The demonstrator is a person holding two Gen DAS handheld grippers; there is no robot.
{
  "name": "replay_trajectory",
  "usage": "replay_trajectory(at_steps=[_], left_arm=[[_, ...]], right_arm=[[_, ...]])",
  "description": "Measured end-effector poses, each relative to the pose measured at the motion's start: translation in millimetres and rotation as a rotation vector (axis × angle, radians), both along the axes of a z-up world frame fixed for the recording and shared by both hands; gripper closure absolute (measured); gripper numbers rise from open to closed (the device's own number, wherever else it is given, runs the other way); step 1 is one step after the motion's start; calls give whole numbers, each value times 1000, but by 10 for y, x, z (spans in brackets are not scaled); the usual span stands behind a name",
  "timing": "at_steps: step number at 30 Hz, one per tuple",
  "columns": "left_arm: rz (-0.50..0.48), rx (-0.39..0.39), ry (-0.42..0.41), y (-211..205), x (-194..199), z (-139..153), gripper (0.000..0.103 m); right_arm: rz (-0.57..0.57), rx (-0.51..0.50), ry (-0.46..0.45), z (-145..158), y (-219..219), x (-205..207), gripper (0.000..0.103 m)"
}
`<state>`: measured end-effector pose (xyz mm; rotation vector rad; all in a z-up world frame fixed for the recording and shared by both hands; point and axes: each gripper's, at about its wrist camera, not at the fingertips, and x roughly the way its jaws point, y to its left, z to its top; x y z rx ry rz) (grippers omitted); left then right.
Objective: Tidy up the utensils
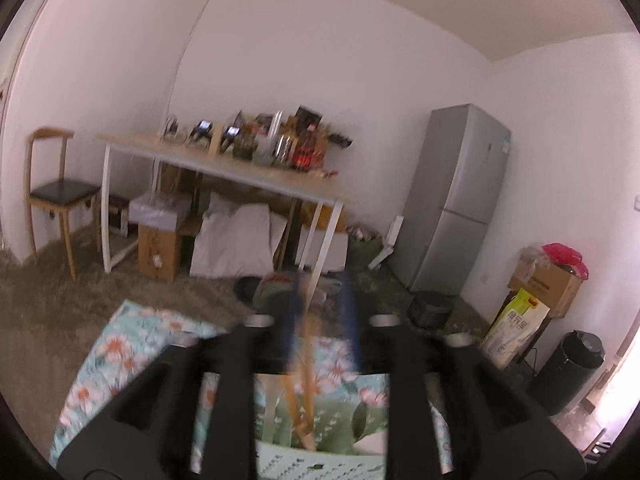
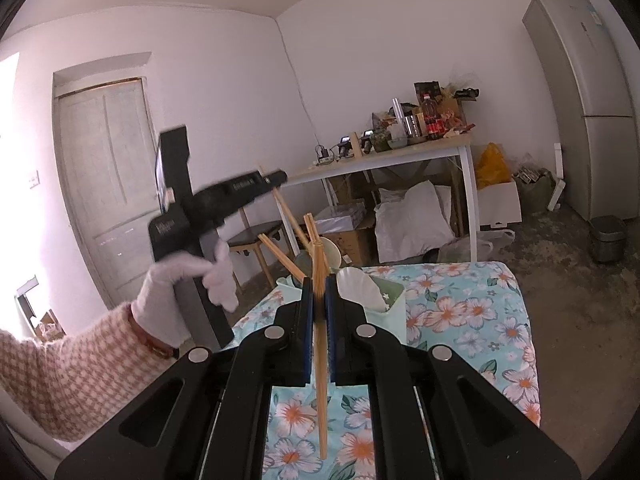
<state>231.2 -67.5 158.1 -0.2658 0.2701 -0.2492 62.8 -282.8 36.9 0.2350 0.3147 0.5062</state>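
My right gripper (image 2: 319,286) is shut on a wooden chopstick (image 2: 320,360) and holds it upright above the floral tablecloth (image 2: 472,316). Just beyond it stands a pale green utensil holder (image 2: 394,304) with a white spoon (image 2: 360,288) and several chopsticks (image 2: 280,256) leaning out of it. My left gripper (image 1: 320,304) is blurred; its blue pads are a little apart, with two wooden chopsticks (image 1: 296,392) running between them. It also shows in the right wrist view (image 2: 276,178), raised at the left with a chopstick (image 2: 286,208) at its tip.
A white-legged table (image 1: 240,168) crowded with bottles and boxes stands by the far wall, with cardboard boxes and white bags beneath. A wooden chair (image 1: 52,192), a grey fridge (image 1: 456,200) and a black bin (image 1: 576,364) stand around. The floor is rough concrete.
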Motion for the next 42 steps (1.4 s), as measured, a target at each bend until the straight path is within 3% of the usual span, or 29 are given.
replay_trajectory(at_steps=[1,6,12,16,18,25,28,33,40,41,42], left_arm=[[6,-14,6,38,-5,-34,56],[35,-34,-24,246,-194,4,41],[90,-35,-88,483,-644,128,25],[164,47,-98,636,-972,-36,19],[207,117,-50,709,-1073,-223,19],[317,230,75,1108,-1512,-782,13],[372,284,128,1303,-1676,-983,13],[437,269,173,1575,-1863,-1093,13],[465,238,154,1672,-1977,-1070,12],[462,238,151,1669,-1999,-1070,12],[457,239,150,1654,-1982,-1069,12]], right_arm=[[-1,-2,2,-1,-4,8,97],[-6,-5,-8,70,-3,27,97],[5,-11,-90,391,14,38,97],[10,-29,-188,737,81,108,97],[17,-30,-229,895,129,173,97],[20,-81,-304,1247,404,597,97],[15,-113,-295,1247,565,863,97],[5,-123,-250,1042,756,1274,97],[-26,-156,-45,514,823,1712,95],[-29,-147,-37,498,795,1710,86],[-39,-126,-33,489,719,1669,69]])
